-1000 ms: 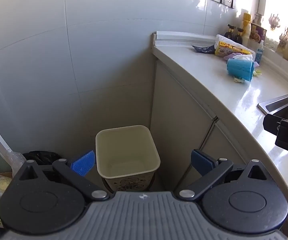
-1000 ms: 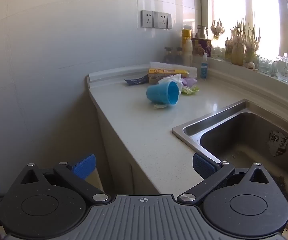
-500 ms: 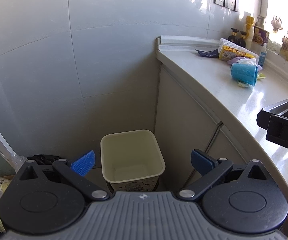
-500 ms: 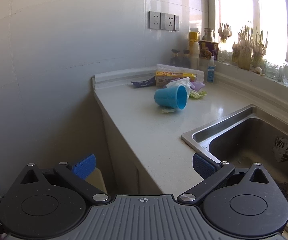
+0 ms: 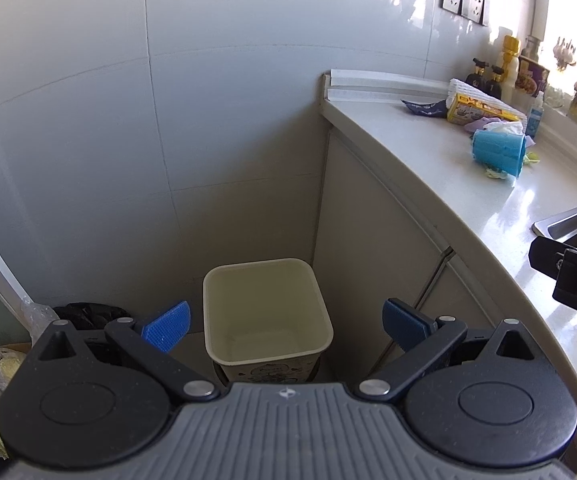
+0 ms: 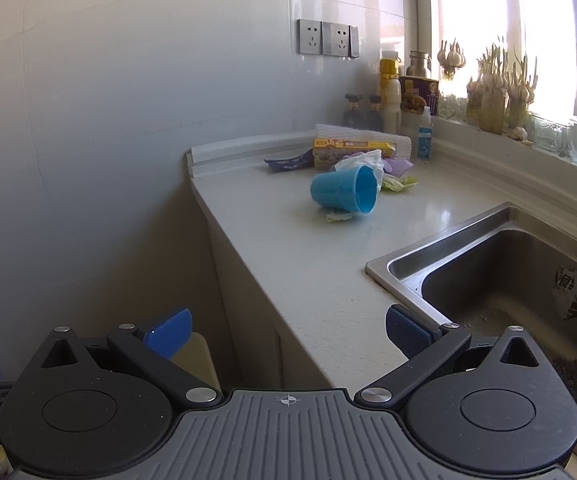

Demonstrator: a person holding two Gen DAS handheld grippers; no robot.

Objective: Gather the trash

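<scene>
A cream square trash bin stands empty on the floor in the corner beside the cabinet. My left gripper is open and empty, held above and in front of the bin. A blue cup lies on its side on the countertop, with a white crumpled bag, green leaf scraps and a dark blue wrapper around it. The cup also shows in the left wrist view. My right gripper is open and empty, well short of the cup, over the counter's near edge.
A steel sink is set in the counter at right, with a scrap of paper in it. A yellow box, bottles and garlic jars line the back and windowsill. A black bag and other bags lie left of the bin.
Both grippers have drawn back and risen slightly; the bin and the cup look farther away. Both jaws stayed open and empty.
</scene>
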